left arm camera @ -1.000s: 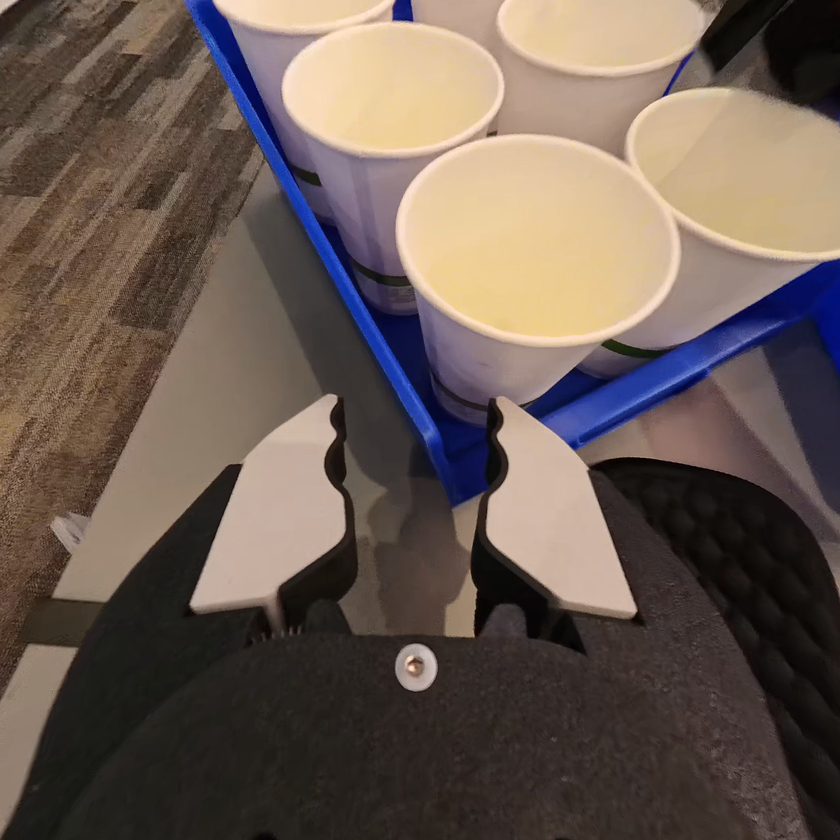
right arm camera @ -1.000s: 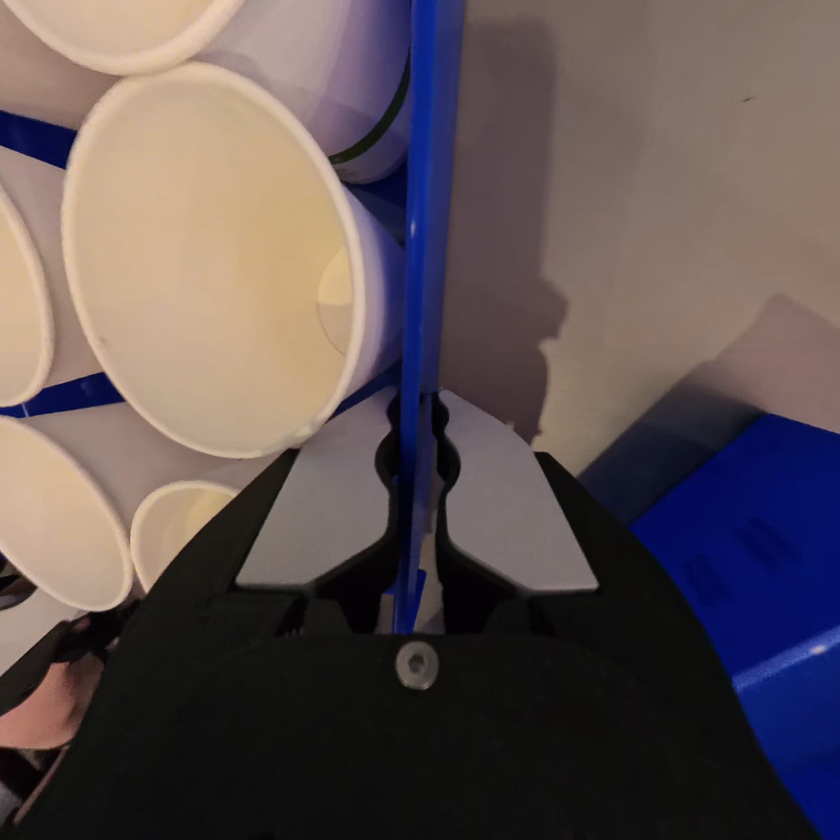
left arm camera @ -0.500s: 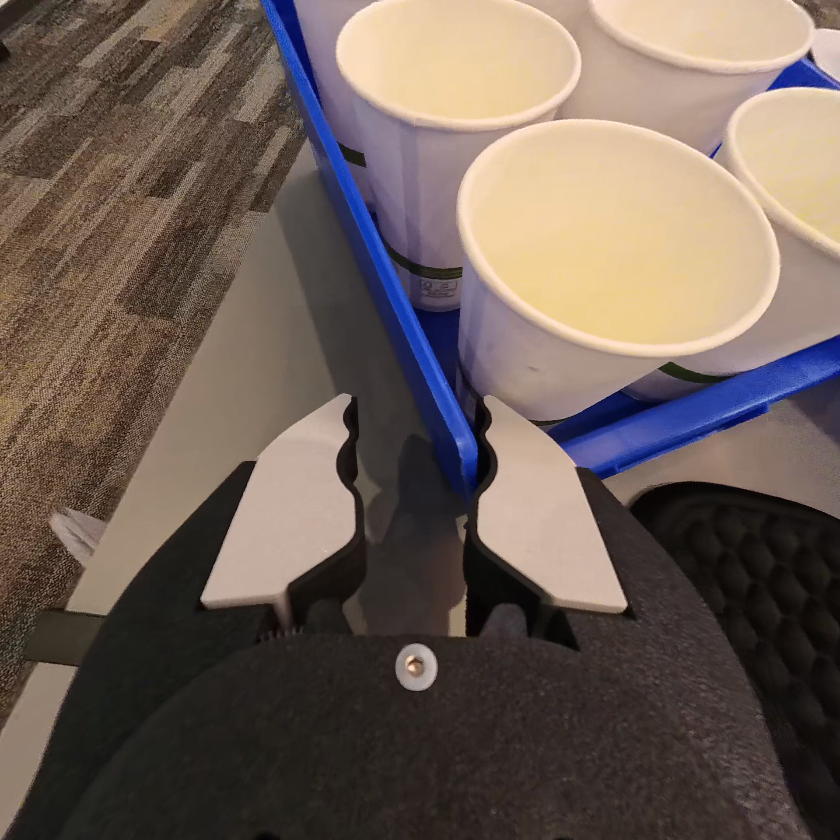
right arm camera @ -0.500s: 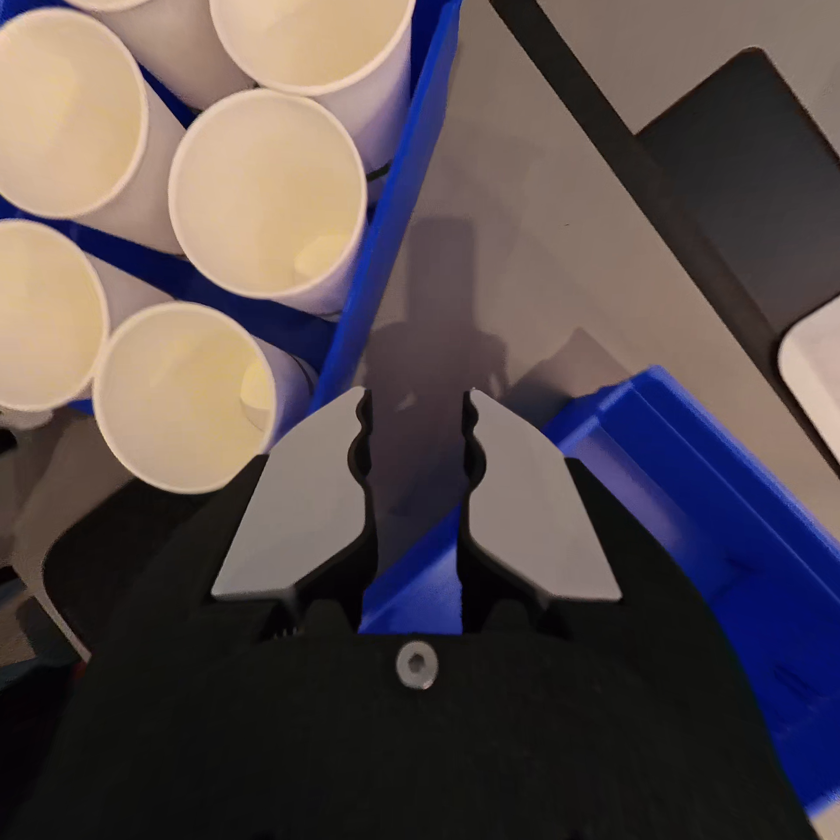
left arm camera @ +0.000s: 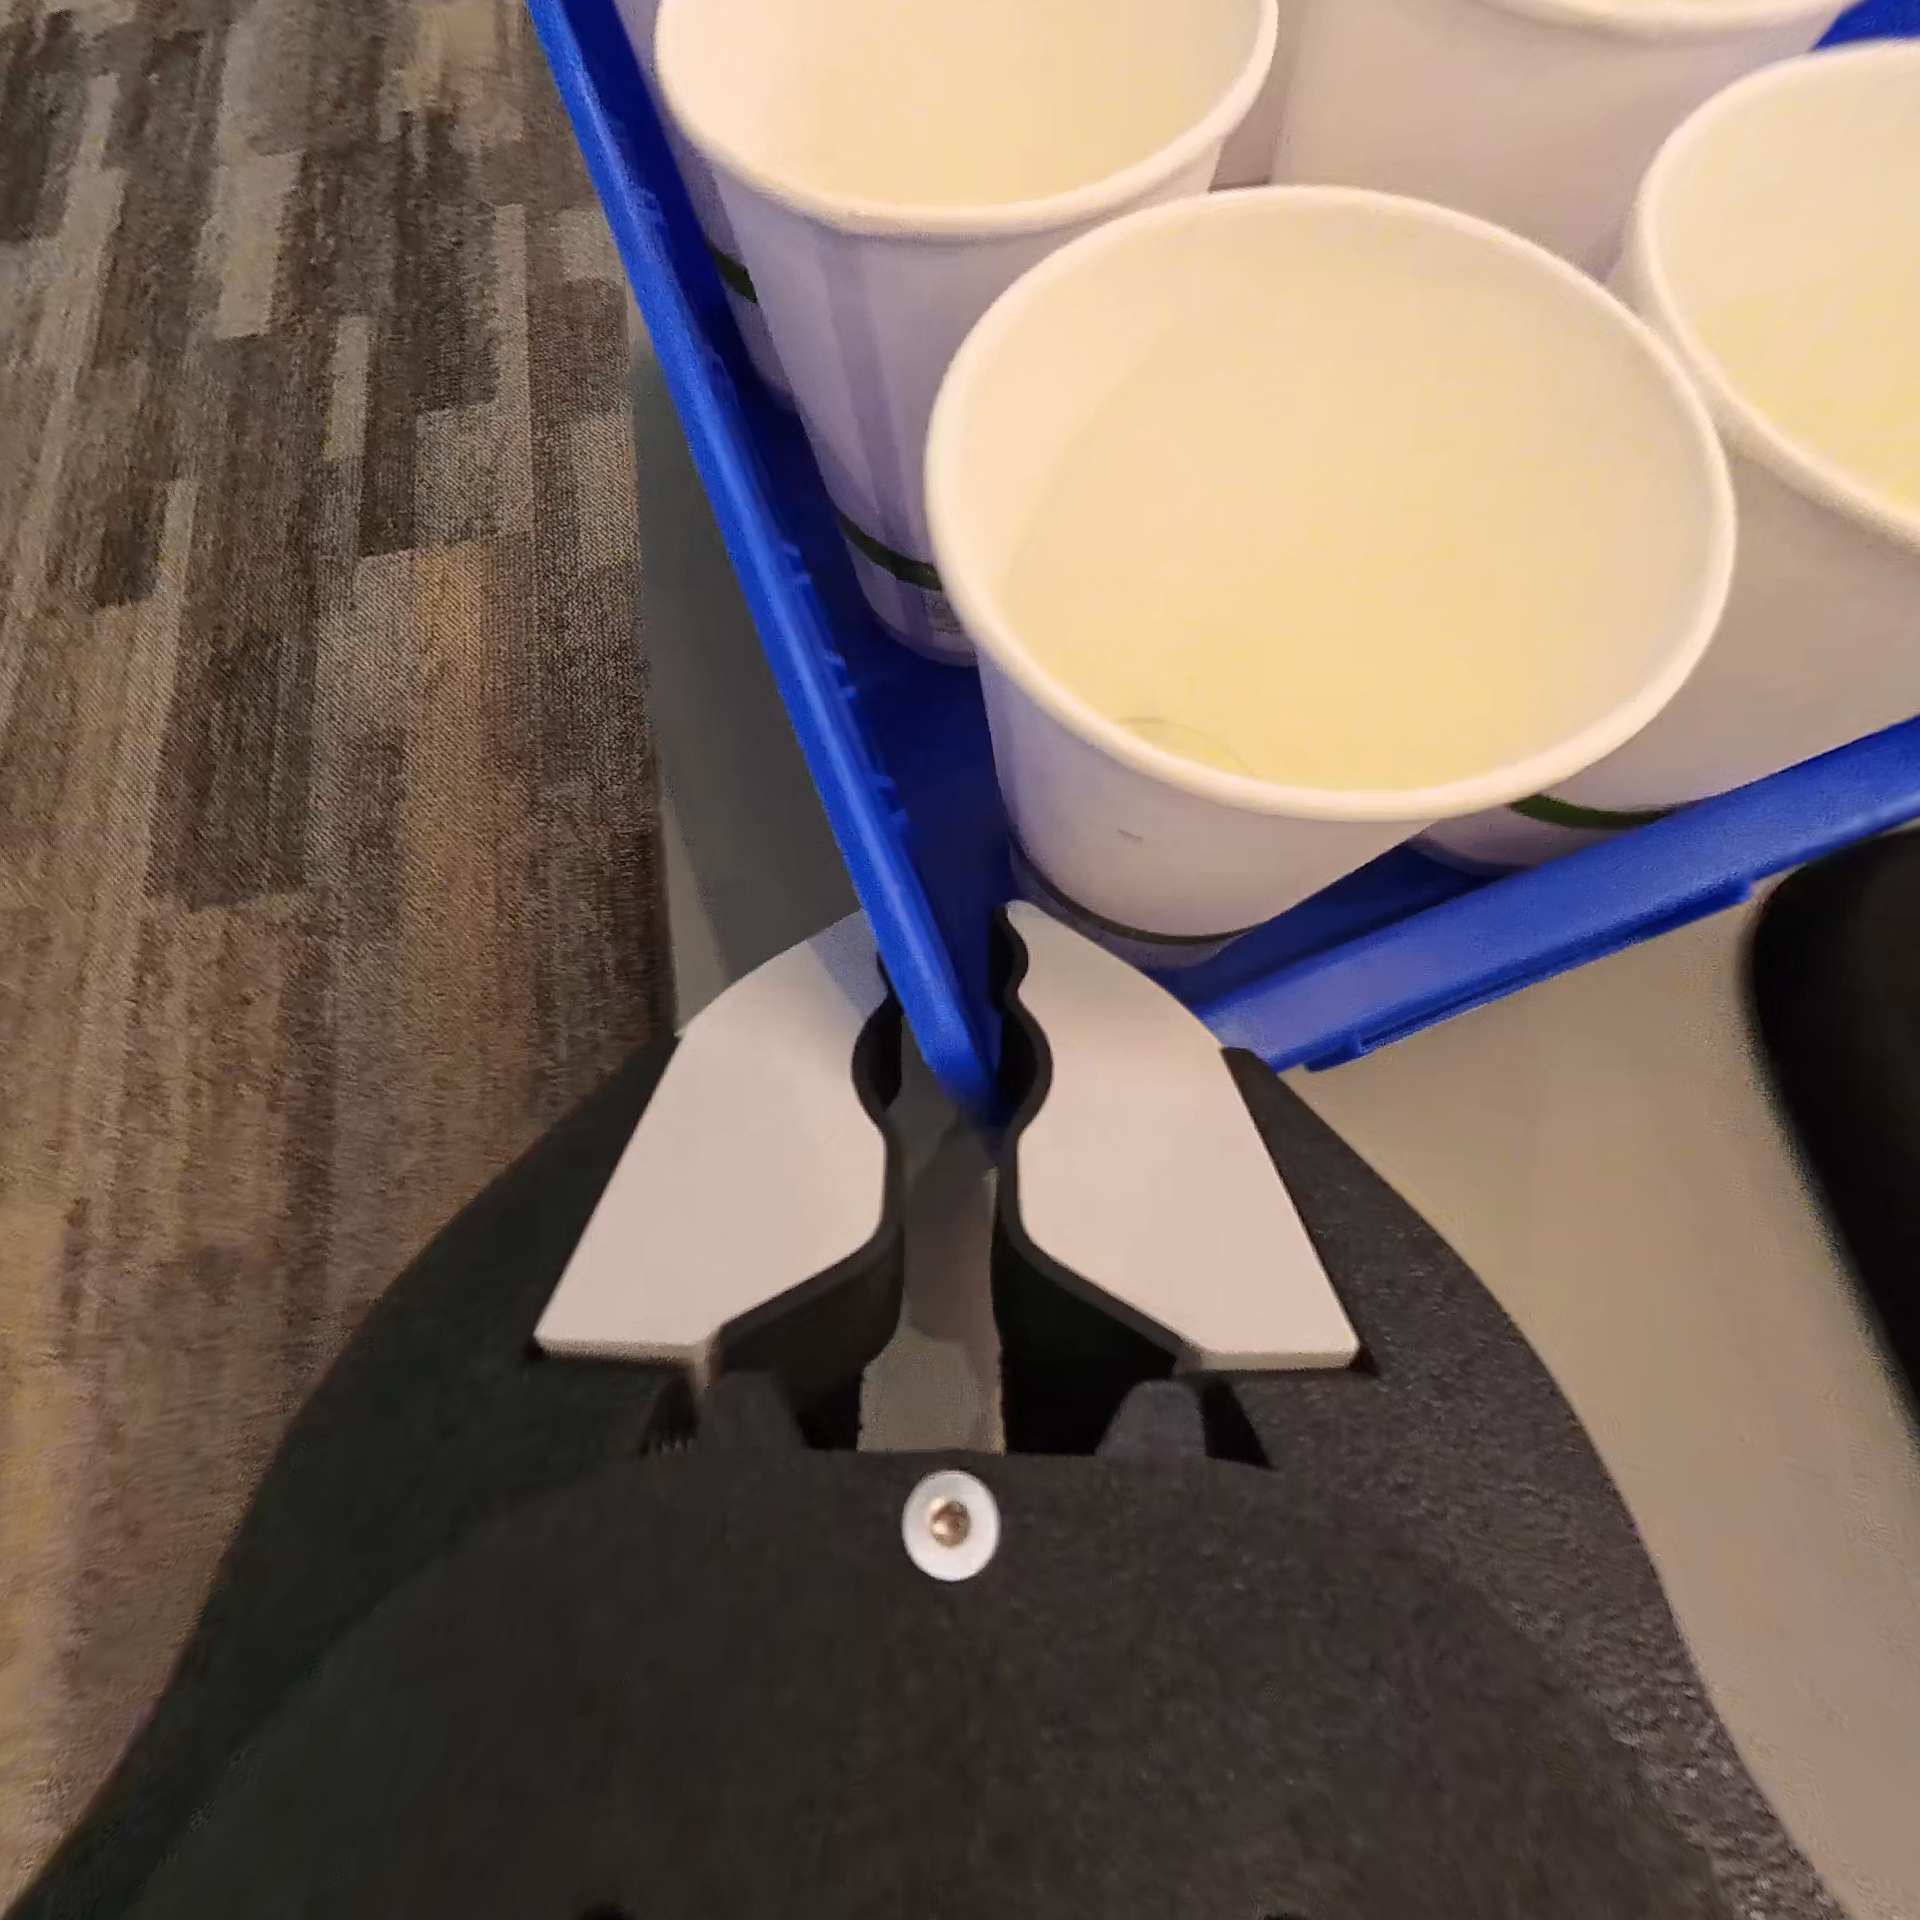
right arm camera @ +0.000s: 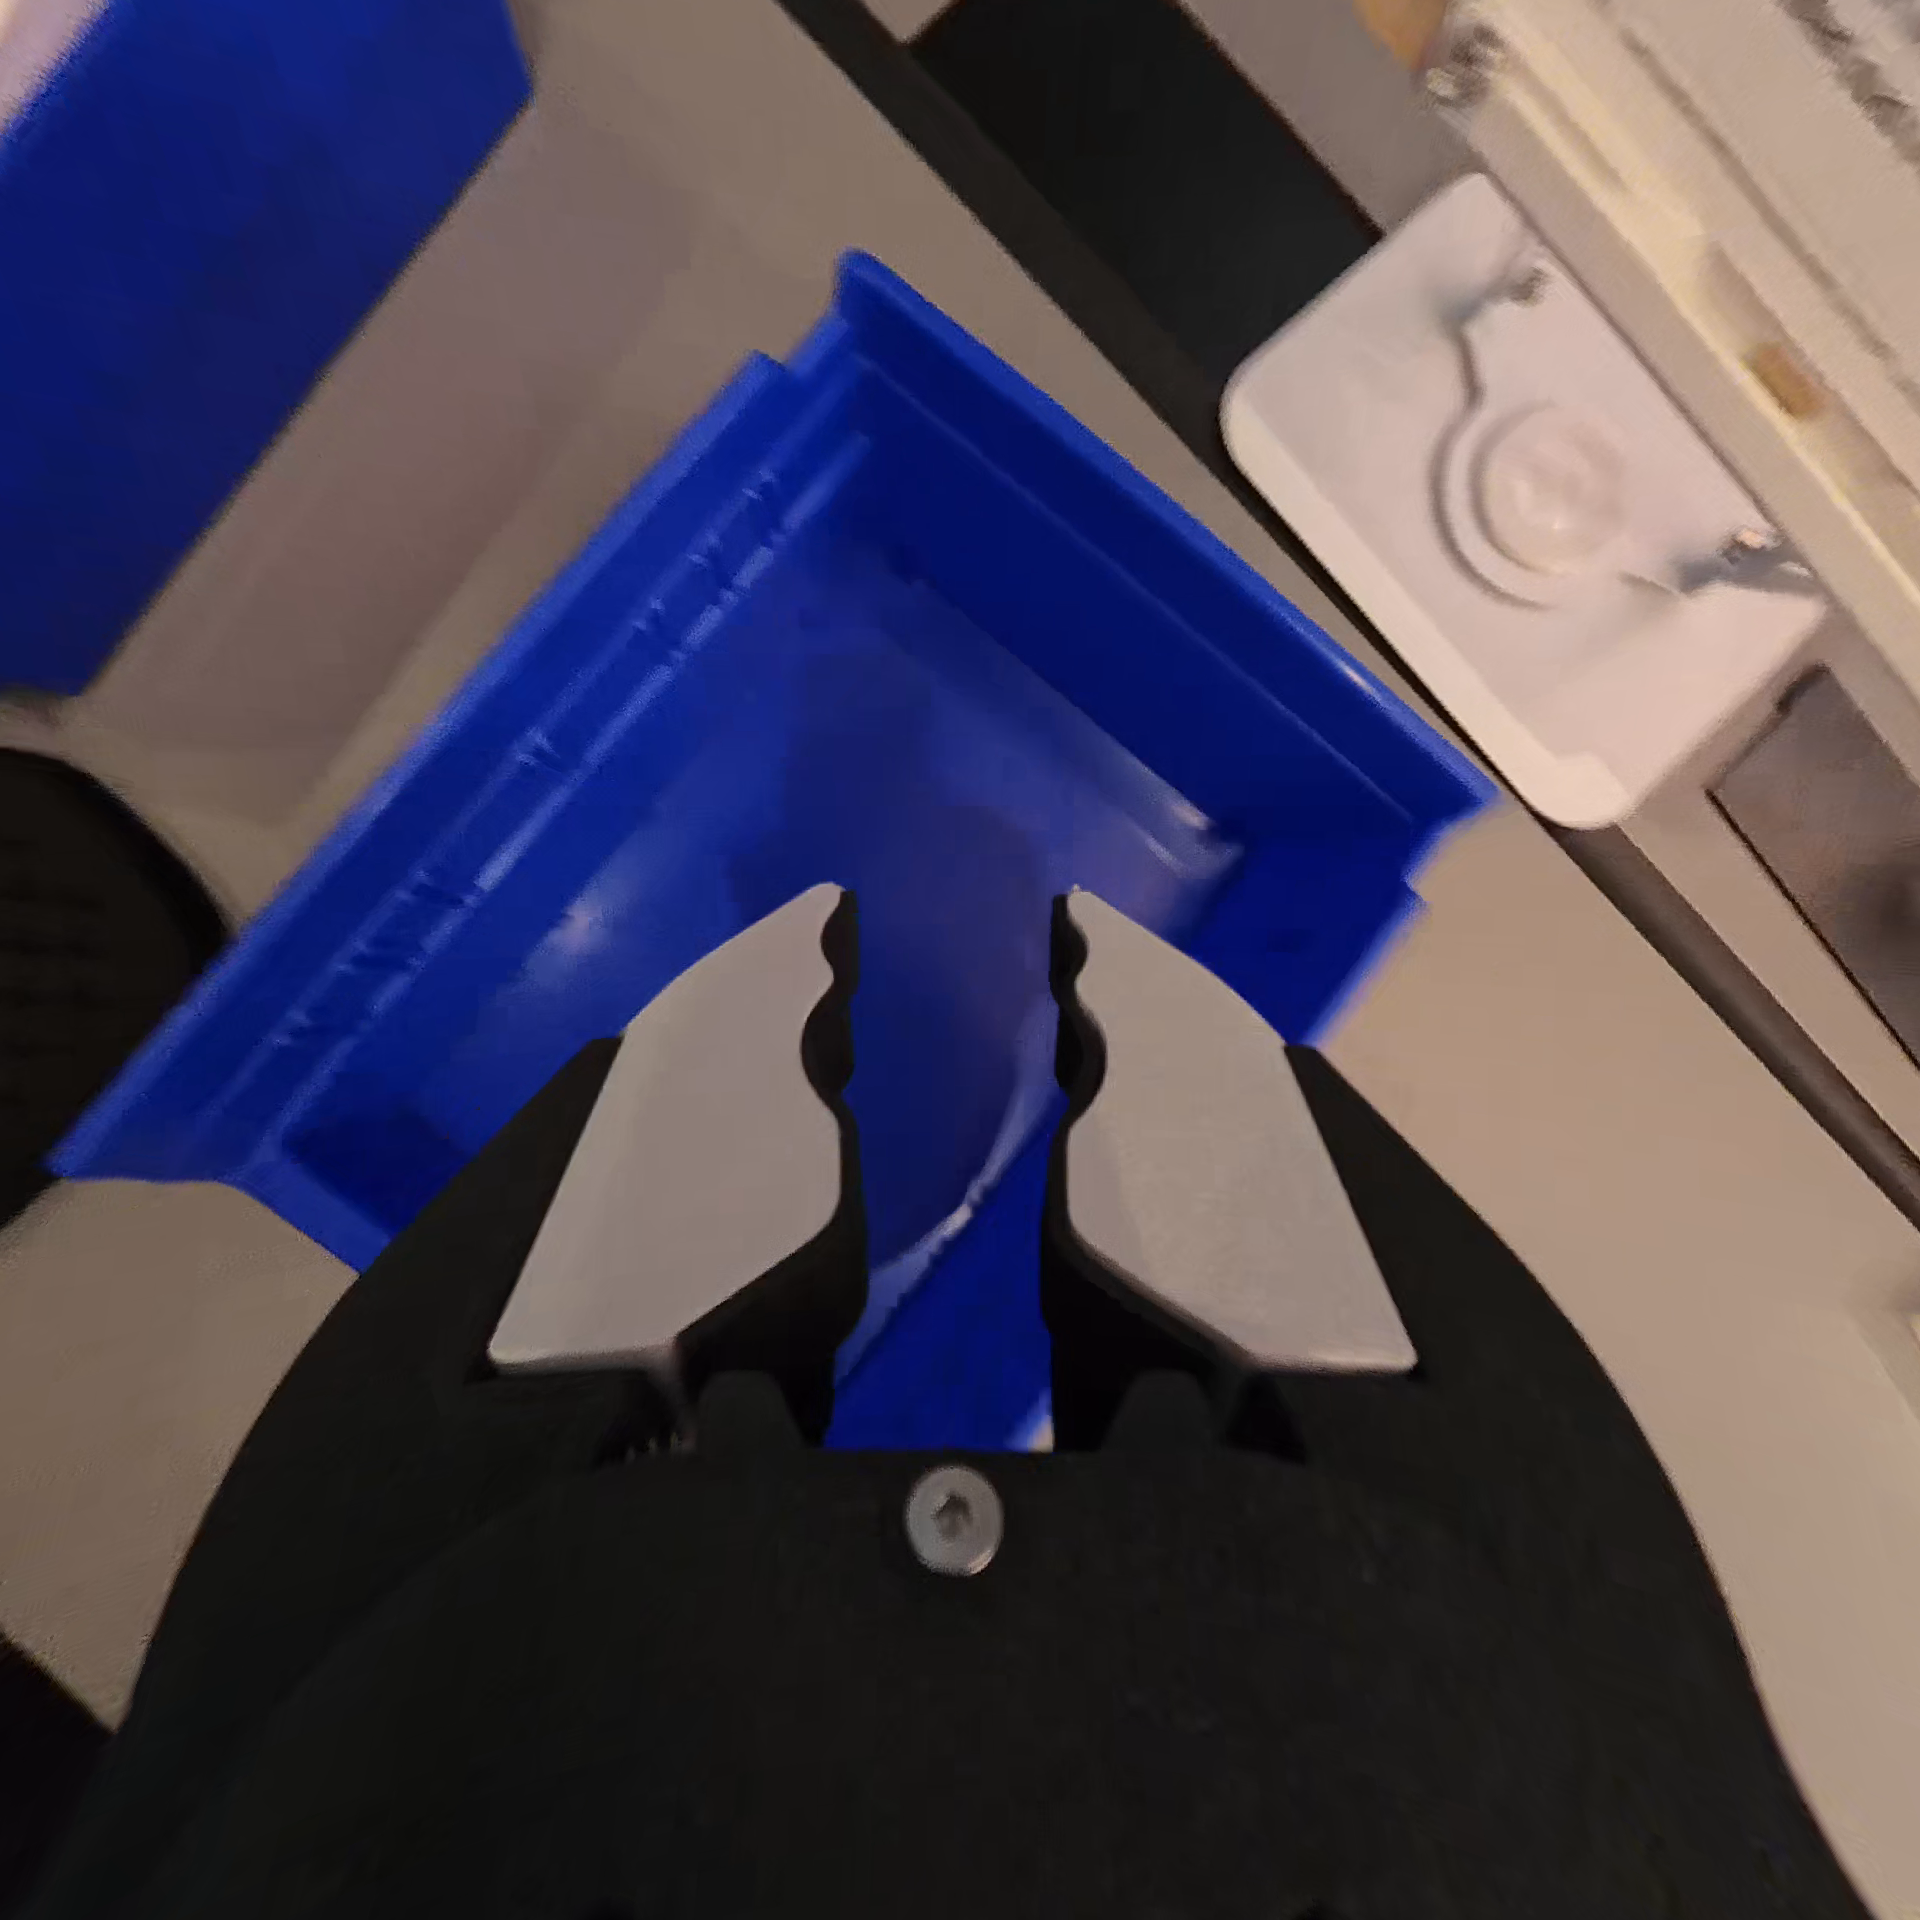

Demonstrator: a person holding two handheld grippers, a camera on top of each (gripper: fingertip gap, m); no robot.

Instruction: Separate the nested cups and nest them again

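Observation:
Several white paper cups stand upright in a blue tray [left arm camera: 800, 623]; the nearest cup [left arm camera: 1330, 561] is at the tray's near left corner, with another cup [left arm camera: 956, 114] behind it and one [left arm camera: 1829, 312] to its right. My left gripper [left arm camera: 938, 930] is shut on the tray's left wall at that corner, the wall pinched between the jaws. My right gripper [right arm camera: 951, 899] is open and empty, hovering over an empty blue bin [right arm camera: 644, 665]. No cups show in the right wrist view.
The grey table's left edge [left arm camera: 665, 727] borders patterned carpet [left arm camera: 312, 623]. A black mat [left arm camera: 1849, 1091] lies right of the tray. In the right wrist view a blue wall [right arm camera: 208, 260] sits at upper left and a white device [right arm camera: 1507, 499] at right.
My left gripper moved forward and closed on the tray's left wall. My right gripper let go of the tray's wall, opened, and swung away over the empty blue bin.

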